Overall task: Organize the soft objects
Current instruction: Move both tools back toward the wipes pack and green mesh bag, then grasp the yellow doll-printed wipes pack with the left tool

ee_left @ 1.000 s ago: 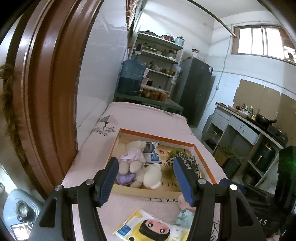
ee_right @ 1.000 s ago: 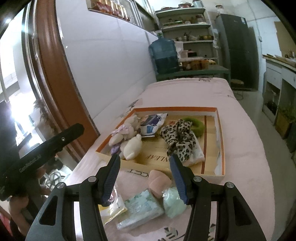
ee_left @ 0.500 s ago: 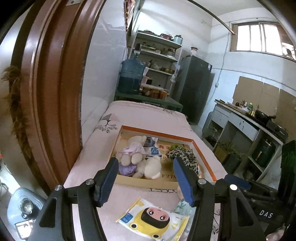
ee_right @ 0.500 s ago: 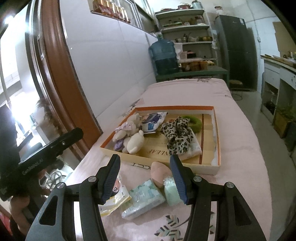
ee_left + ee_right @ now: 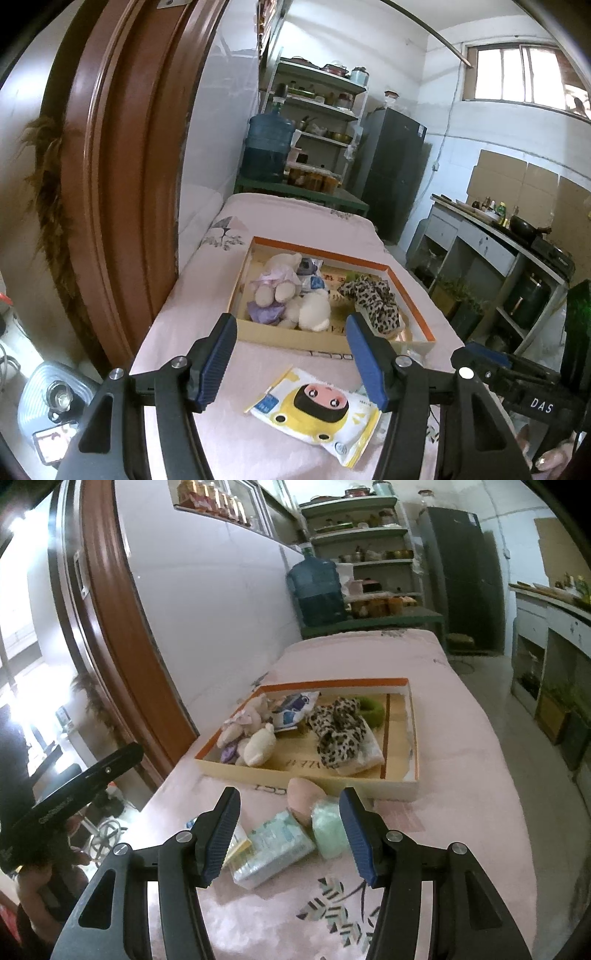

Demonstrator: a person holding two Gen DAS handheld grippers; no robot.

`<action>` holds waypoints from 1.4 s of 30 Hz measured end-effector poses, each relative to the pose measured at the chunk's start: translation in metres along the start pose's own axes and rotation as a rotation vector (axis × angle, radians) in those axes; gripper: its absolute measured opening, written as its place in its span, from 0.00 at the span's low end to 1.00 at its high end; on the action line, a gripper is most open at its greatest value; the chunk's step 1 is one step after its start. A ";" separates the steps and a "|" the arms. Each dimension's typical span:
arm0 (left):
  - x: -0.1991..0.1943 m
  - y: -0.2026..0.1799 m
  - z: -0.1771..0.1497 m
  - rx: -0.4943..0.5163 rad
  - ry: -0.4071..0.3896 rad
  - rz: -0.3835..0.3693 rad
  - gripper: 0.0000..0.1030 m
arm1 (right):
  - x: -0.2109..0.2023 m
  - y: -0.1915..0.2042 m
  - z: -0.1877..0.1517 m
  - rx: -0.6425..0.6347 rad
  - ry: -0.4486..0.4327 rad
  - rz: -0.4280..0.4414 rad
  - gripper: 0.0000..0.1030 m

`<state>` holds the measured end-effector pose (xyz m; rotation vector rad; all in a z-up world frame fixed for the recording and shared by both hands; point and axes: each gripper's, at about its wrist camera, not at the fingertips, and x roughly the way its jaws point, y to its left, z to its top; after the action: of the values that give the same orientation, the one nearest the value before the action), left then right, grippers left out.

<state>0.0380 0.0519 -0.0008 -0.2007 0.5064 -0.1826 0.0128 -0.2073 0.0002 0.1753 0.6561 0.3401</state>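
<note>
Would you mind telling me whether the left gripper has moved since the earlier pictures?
Yes. The left gripper has drawn back from the box: the box looks smaller and sits higher in its view, and more of the yellow packet shows.

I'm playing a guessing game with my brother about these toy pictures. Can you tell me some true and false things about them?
1. The leopard-print cloth lies inside the shallow cardboard box with the orange rim. True.
2. The yellow wipes packet with a cartoon face is inside that box. False: it lies on the pink bed cover, in front of the box.
3. The left gripper holds the white plush toy. False: its jaws are open and empty, and the toy sits in the box.
4. A green ring sits in the box behind the leopard cloth. True.
5. The right gripper is open. True.
</note>
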 end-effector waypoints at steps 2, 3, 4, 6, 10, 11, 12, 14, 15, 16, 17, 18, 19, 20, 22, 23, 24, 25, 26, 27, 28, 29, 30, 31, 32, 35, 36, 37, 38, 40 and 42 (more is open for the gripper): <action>0.000 -0.001 -0.002 0.002 0.004 0.000 0.59 | 0.000 -0.002 -0.003 0.006 0.006 -0.003 0.56; -0.001 0.000 -0.004 0.004 0.007 0.001 0.59 | 0.001 -0.003 -0.005 0.008 0.010 -0.006 0.56; 0.000 0.000 -0.005 0.004 0.010 0.001 0.59 | 0.001 -0.003 -0.006 0.009 0.013 -0.007 0.56; -0.001 0.000 -0.008 0.004 0.016 0.001 0.59 | 0.002 -0.005 -0.009 0.013 0.020 -0.010 0.56; 0.000 0.001 -0.013 0.001 0.032 0.003 0.59 | 0.004 -0.007 -0.013 0.020 0.031 -0.012 0.56; 0.000 0.002 -0.015 0.001 0.037 0.004 0.59 | 0.005 -0.007 -0.013 0.022 0.032 -0.011 0.56; 0.001 0.002 -0.017 0.000 0.043 0.004 0.59 | 0.005 -0.007 -0.014 0.022 0.035 -0.009 0.56; 0.002 0.003 -0.021 -0.003 0.057 0.004 0.59 | 0.006 -0.006 -0.014 0.018 0.038 -0.006 0.56; 0.002 0.004 -0.023 -0.006 0.066 0.004 0.59 | 0.007 -0.006 -0.014 0.016 0.038 -0.005 0.56; 0.003 0.005 -0.026 -0.009 0.074 0.004 0.59 | 0.007 -0.005 -0.014 0.015 0.039 -0.003 0.56; 0.003 0.006 -0.028 -0.016 0.084 0.001 0.59 | 0.008 -0.005 -0.014 0.015 0.040 -0.001 0.56; 0.004 0.007 -0.031 -0.025 0.096 -0.005 0.59 | 0.008 -0.005 -0.015 0.016 0.042 0.002 0.56; 0.005 0.007 -0.034 -0.035 0.107 -0.012 0.59 | 0.009 -0.005 -0.015 0.017 0.043 0.005 0.56; 0.006 0.008 -0.037 -0.046 0.120 -0.022 0.59 | 0.010 -0.006 -0.015 0.019 0.045 0.007 0.56; 0.009 0.007 -0.044 -0.054 0.146 -0.035 0.59 | 0.011 -0.006 -0.016 0.021 0.048 0.013 0.56; 0.010 0.005 -0.046 -0.050 0.154 -0.031 0.59 | 0.012 -0.007 -0.016 0.021 0.049 0.015 0.56; 0.012 0.004 -0.048 -0.042 0.159 -0.021 0.59 | 0.012 -0.007 -0.017 0.021 0.050 0.016 0.56; 0.013 0.004 -0.048 -0.039 0.161 -0.016 0.59 | 0.012 -0.007 -0.017 0.021 0.051 0.017 0.56; 0.015 0.003 -0.048 -0.038 0.161 -0.013 0.59 | 0.012 -0.008 -0.017 0.021 0.051 0.019 0.56; 0.016 0.003 -0.046 -0.035 0.158 -0.011 0.59 | 0.012 -0.008 -0.017 0.021 0.051 0.020 0.56; 0.017 0.004 -0.044 -0.029 0.160 -0.008 0.59 | 0.011 -0.009 -0.017 0.022 0.050 0.020 0.56; 0.019 0.003 -0.043 -0.021 0.163 -0.003 0.59 | 0.012 -0.008 -0.017 0.022 0.050 0.019 0.56; 0.021 0.003 -0.041 -0.010 0.162 0.001 0.59 | 0.012 -0.009 -0.017 0.025 0.049 0.020 0.56; 0.022 0.003 -0.039 0.003 0.161 0.002 0.59 | 0.012 -0.010 -0.017 0.029 0.049 0.021 0.56; 0.023 0.003 -0.038 0.017 0.163 -0.004 0.59 | 0.012 -0.011 -0.018 0.032 0.049 0.022 0.56; 0.027 -0.002 -0.028 0.091 0.174 -0.078 0.59 | 0.013 -0.014 -0.018 0.038 0.055 0.023 0.56; 0.028 -0.003 -0.024 0.128 0.181 -0.115 0.59 | 0.013 -0.014 -0.018 0.038 0.057 0.022 0.56; 0.029 -0.003 -0.021 0.151 0.189 -0.136 0.59 | 0.013 -0.014 -0.018 0.037 0.059 0.020 0.56; 0.029 -0.003 -0.019 0.163 0.192 -0.145 0.59 | 0.012 -0.014 -0.018 0.036 0.059 0.018 0.56; 0.025 0.000 -0.017 0.168 0.192 -0.153 0.59 | 0.011 -0.015 -0.018 0.037 0.052 0.019 0.56; 0.019 0.002 -0.025 0.144 0.212 -0.139 0.60 | 0.011 -0.018 -0.018 0.042 0.049 0.017 0.56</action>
<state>0.0426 0.0462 -0.0317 -0.0755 0.6882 -0.3777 0.0142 -0.2190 -0.0254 0.2132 0.7111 0.3486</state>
